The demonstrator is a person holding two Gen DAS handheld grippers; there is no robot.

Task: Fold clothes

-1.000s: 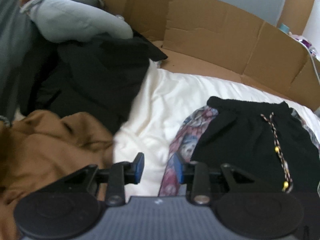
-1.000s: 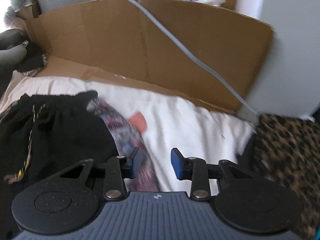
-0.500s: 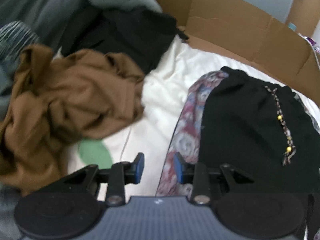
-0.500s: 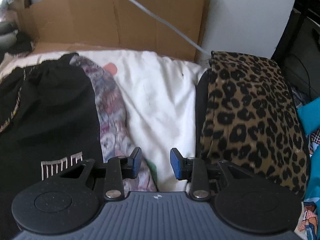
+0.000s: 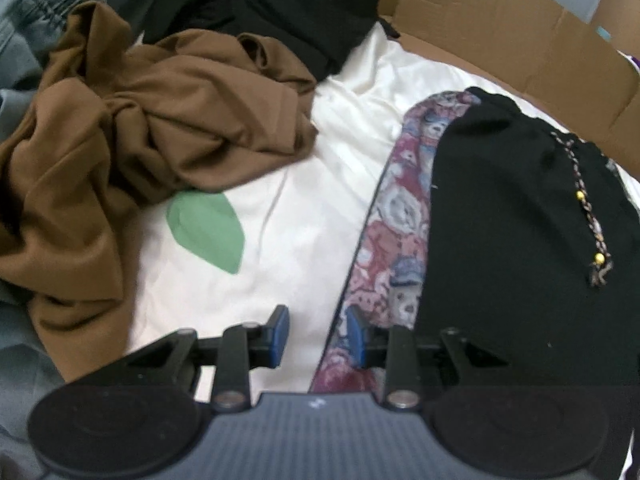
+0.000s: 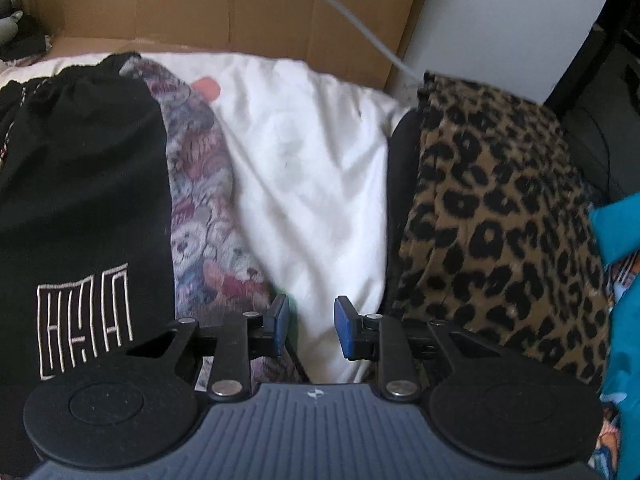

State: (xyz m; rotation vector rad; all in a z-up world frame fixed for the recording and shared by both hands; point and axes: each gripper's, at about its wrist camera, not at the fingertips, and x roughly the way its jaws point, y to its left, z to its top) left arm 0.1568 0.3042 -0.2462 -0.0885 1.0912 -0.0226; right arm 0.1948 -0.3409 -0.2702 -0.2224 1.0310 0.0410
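Black shorts (image 5: 520, 232) with a braided drawstring (image 5: 588, 208) lie flat on a white sheet (image 5: 304, 216), on top of a teddy-bear patterned cloth (image 5: 392, 240). My left gripper (image 5: 318, 334) hangs open over the left edge of that patterned cloth, holding nothing. In the right wrist view the same black shorts (image 6: 80, 184) show a white embroidered logo (image 6: 84, 320), with the patterned cloth (image 6: 204, 208) along their right side. My right gripper (image 6: 308, 326) is open above the white sheet (image 6: 312, 176), just right of the patterned cloth, with nothing between its fingers.
A crumpled brown garment (image 5: 132, 128) and a black one (image 5: 280, 12) are piled at the left, grey clothing (image 5: 36, 28) beyond. A leopard-print cloth (image 6: 500, 216) lies at the right, with teal fabric (image 6: 620, 280) past it. Cardboard walls (image 5: 500, 28) ring the far side.
Both grippers have pulled back and tilted down, so the views shifted toward the near part of the shorts. The brown pile and leopard cloth came into fuller view. Both jaws stayed open.
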